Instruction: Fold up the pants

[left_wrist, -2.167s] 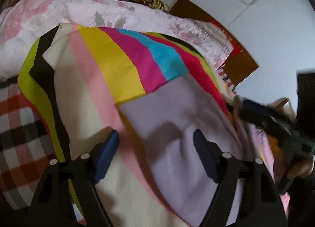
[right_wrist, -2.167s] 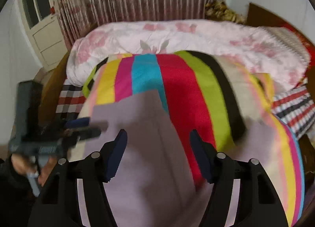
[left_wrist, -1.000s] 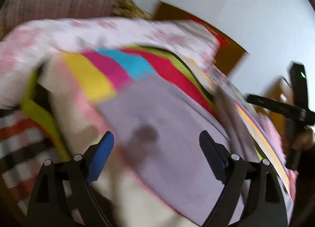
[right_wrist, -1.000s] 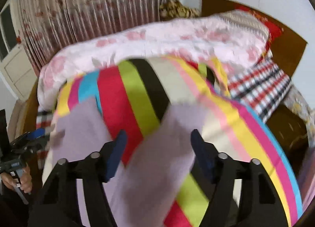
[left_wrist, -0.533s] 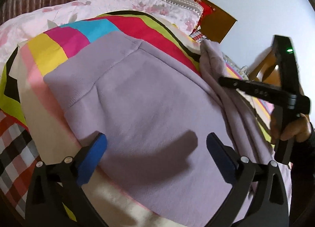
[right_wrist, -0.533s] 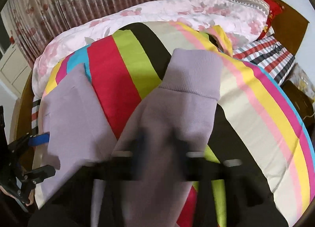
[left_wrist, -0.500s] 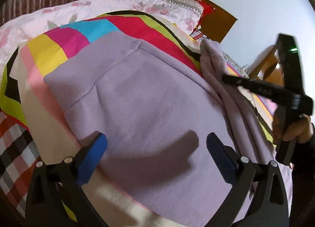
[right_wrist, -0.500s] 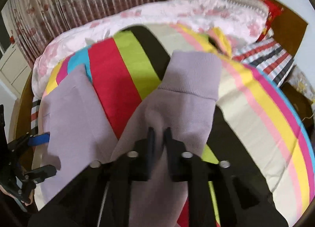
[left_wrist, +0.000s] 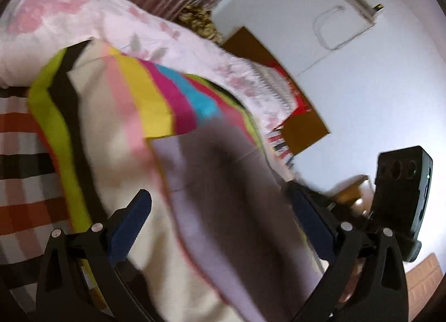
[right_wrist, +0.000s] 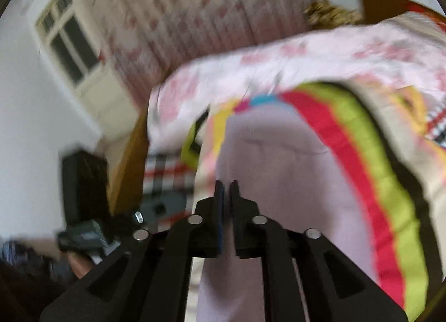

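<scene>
Lilac pants (left_wrist: 223,196) lie on a bed over a striped blanket (left_wrist: 133,115). My left gripper (left_wrist: 220,218) hovers just above the pants, its jaws open wide and empty. The blue pads (left_wrist: 131,218) stand either side of the cloth without touching it. In the right wrist view the pants (right_wrist: 278,168) spread ahead of my right gripper (right_wrist: 226,190). Its jaws are almost together, with a fold of lilac cloth pinched between them and running down under the fingers. Both views are blurred.
A pink floral quilt (left_wrist: 83,23) is heaped at the far side of the bed. A checked sheet (left_wrist: 19,182) shows at the near left. A wooden headboard (left_wrist: 303,132) meets the white wall. A curtain and a door (right_wrist: 83,57) stand behind.
My right gripper shut on the pants leg and has carried it sideways across the bed. The left gripper swung and rolled, staying wide open.
</scene>
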Motion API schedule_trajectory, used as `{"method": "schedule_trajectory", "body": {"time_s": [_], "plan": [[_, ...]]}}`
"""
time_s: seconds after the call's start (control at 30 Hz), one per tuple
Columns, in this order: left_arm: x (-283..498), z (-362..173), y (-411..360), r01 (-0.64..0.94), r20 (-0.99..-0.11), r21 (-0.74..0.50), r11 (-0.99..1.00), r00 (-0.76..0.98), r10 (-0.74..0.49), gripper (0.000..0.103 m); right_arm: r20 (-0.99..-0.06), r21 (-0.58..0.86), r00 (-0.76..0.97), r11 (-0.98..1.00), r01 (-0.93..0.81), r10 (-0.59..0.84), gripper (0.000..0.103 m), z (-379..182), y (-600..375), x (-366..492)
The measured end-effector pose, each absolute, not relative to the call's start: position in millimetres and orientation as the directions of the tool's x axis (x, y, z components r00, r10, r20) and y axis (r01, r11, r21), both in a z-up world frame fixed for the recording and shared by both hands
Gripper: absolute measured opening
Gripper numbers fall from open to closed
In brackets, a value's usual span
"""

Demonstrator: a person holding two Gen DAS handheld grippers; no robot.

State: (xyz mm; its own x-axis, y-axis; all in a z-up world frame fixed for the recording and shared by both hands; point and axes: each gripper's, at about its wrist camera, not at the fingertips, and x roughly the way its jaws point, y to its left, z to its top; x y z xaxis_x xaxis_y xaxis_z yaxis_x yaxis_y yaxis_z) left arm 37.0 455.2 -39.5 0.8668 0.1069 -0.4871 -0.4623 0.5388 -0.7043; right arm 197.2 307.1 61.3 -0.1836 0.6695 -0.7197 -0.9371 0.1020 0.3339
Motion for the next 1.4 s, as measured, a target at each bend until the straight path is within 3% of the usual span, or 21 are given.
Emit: {"method": "schedule_trajectory", "body": {"time_s": [0.13, 0.2, 0.23, 0.27, 0.33, 0.47, 0.57, 0.73, 0.93, 1.0, 1.07, 1.13, 1.2, 1.4], "plan": [[32.5, -48.0, 456.1, -0.455, -0.511, -0.701, 0.548, 0.858, 0.059, 0.101, -0.678, 0.389, -0.168, 0.156, -0.908, 0.715, 0.016, 54.5, 290.2, 226.3], [34.6, -49.7, 454.7, -0.446, -0.514, -0.692, 0.567, 0.856, 0.046, 0.101, -0.653, 0.39, -0.108, 0.211, -0.896, 0.75, 0.036, 61.0, 268.0, 253.1], [38.3, -50.7, 452.8, -0.433, -0.512, -0.695, 0.574, 0.859, 0.028, 0.1, -0.642, 0.394, -0.088, 0.229, -0.89, 0.762, 0.065, 64.7, 258.9, 264.0], [41.4, -51.2, 449.3, -0.421, -0.509, -0.697, 0.58, 0.86, 0.012, 0.1, -0.619, 0.373, -0.035, 0.256, -0.892, 0.784, 0.081, 70.0, 245.5, 276.3], [53.3, -49.8, 444.7, -0.408, -0.509, -0.686, 0.603, 0.861, 0.003, 0.096, -0.616, 0.324, 0.027, 0.284, -0.903, 0.787, 0.08, 68.3, 233.8, 288.7], [82.6, -52.2, 434.7, -0.423, -0.556, -0.626, 0.656, 0.831, 0.005, 0.081, -0.673, 0.271, 0.047, 0.305, -0.913, 0.738, 0.065, 50.0, 241.0, 303.1], [99.3, -62.9, 436.5, -0.49, -0.631, -0.576, 0.654, 0.776, 0.026, 0.08, -0.704, 0.229, 0.042, 0.283, -0.931, 0.709, 0.061, 34.9, 256.4, 303.1], [99.4, -69.1, 437.3, -0.528, -0.665, -0.557, 0.641, 0.746, 0.037, 0.08, -0.731, 0.22, -0.001, 0.235, -0.947, 0.682, 0.052, 17.5, 274.7, 301.6], [99.7, -72.0, 441.3, -0.526, -0.657, -0.586, 0.616, 0.753, 0.018, 0.078, -0.729, 0.235, -0.034, 0.203, -0.951, 0.684, 0.027, 14.1, 278.9, 301.5], [102.7, -73.0, 445.4, -0.533, -0.656, -0.595, 0.602, 0.755, 0.02, 0.076, -0.728, 0.228, -0.024, 0.208, -0.951, 0.686, 0.025, 13.4, 278.5, 299.7], [103.7, -74.9, 445.3, -0.556, -0.672, -0.577, 0.598, 0.74, 0.04, 0.064, -0.725, 0.23, -0.02, 0.215, -0.949, 0.688, 0.024, 14.3, 277.8, 299.4], [100.4, -74.7, 444.0, -0.569, -0.681, -0.556, 0.606, 0.73, 0.061, 0.045, -0.719, 0.236, -0.012, 0.227, -0.945, 0.695, 0.024, 14.1, 276.3, 299.6], [94.7, -71.2, 443.2, -0.577, -0.688, -0.541, 0.611, 0.722, 0.073, 0.035, -0.716, 0.24, -0.012, 0.23, -0.943, 0.698, 0.024, 14.0, 276.3, 298.4], [93.7, -53.9, 437.8, -0.571, -0.679, -0.511, 0.642, 0.726, 0.105, 0.034, -0.718, 0.242, -0.006, 0.242, -0.94, 0.696, 0.024, 13.9, 278.1, 297.4]]}}
